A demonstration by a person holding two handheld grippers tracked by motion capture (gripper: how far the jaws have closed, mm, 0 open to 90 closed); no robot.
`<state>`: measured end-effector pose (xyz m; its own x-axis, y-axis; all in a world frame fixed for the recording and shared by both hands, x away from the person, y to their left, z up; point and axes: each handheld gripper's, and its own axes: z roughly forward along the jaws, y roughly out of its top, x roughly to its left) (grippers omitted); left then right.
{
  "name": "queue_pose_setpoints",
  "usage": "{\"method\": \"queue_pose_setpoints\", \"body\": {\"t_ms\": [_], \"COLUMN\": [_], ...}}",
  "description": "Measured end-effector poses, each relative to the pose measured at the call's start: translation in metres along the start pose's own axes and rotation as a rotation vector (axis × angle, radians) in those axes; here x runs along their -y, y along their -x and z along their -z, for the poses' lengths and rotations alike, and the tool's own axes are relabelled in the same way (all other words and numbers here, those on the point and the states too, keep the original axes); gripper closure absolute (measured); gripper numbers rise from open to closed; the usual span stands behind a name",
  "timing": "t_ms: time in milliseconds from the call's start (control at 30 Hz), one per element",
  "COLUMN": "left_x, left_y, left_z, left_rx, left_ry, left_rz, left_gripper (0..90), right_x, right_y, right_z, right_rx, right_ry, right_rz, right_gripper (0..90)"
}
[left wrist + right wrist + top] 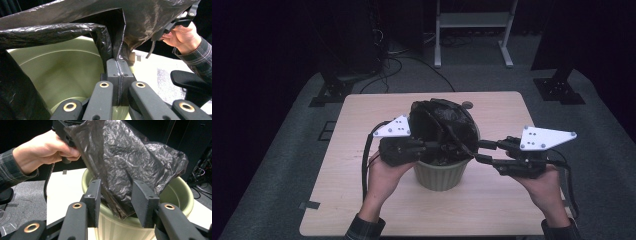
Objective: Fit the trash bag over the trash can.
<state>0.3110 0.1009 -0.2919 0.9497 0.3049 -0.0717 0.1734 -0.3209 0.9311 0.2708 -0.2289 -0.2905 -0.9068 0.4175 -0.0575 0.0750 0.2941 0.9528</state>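
Observation:
A pale green ribbed bin (442, 175) stands mid-table, with a crumpled black plastic bag (447, 120) bunched over its mouth. My left gripper (439, 146) reaches in from the left over the rim. In the left gripper view its jaws are pressed together (119, 62) on an edge of the bag (150, 20), above the bin's bare green inside (62, 67). My right gripper (477, 151) comes in from the right. In the right gripper view its jaws (117, 192) stand apart with a hanging fold of the bag (130, 157) between them, over the bin's rim (180, 192).
The light wooden table (377, 210) has bare surface all around the bin. A small round object (467, 105) lies just behind the bin. Grey carpet, black stand feet (329, 92) and cables surround the table. A white frame (472, 30) stands at the back.

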Motion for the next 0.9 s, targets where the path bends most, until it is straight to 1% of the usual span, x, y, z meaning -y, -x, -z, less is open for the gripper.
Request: {"method": "queue_pose_setpoints", "body": {"t_ms": [267,400,600,667,700,800,900], "left_x": [-0.001,-0.001,-0.001,-0.001,-0.001,-0.001,-0.001], "left_y": [0.0,0.001,0.002,0.002,0.002,0.002,0.002], "left_z": [0.001,0.001,-0.001,-0.002,-0.002,-0.002,-0.001], "left_rx": [0.001,0.003,0.008,0.011,0.014,0.015,0.017], "left_ry": [-0.006,-0.006,-0.009,-0.008,-0.011,-0.012,-0.01], "left_rz": [-0.003,-0.004,-0.004,-0.005,-0.007,-0.008,-0.006], "left_gripper": [89.8,89.8,89.8,89.8,89.8,89.8,89.8], "right_x": [0.005,0.007,0.002,-0.005,-0.008,-0.014,-0.017], "right_y": [0.001,0.004,0.003,0.0,-0.001,-0.003,-0.007], "right_z": [0.001,0.001,-0.003,-0.006,-0.007,-0.011,-0.016], "right_rx": [0.013,0.02,0.009,0.003,0.003,-0.007,-0.028], "right_ry": [-0.013,-0.019,-0.007,0.002,0.004,0.008,0.008], "right_rz": [-0.003,-0.006,0.004,0.019,0.026,0.045,0.061], "right_gripper": [58.9,58.9,59.3,60.3,61.2,67.9,81.7]}}
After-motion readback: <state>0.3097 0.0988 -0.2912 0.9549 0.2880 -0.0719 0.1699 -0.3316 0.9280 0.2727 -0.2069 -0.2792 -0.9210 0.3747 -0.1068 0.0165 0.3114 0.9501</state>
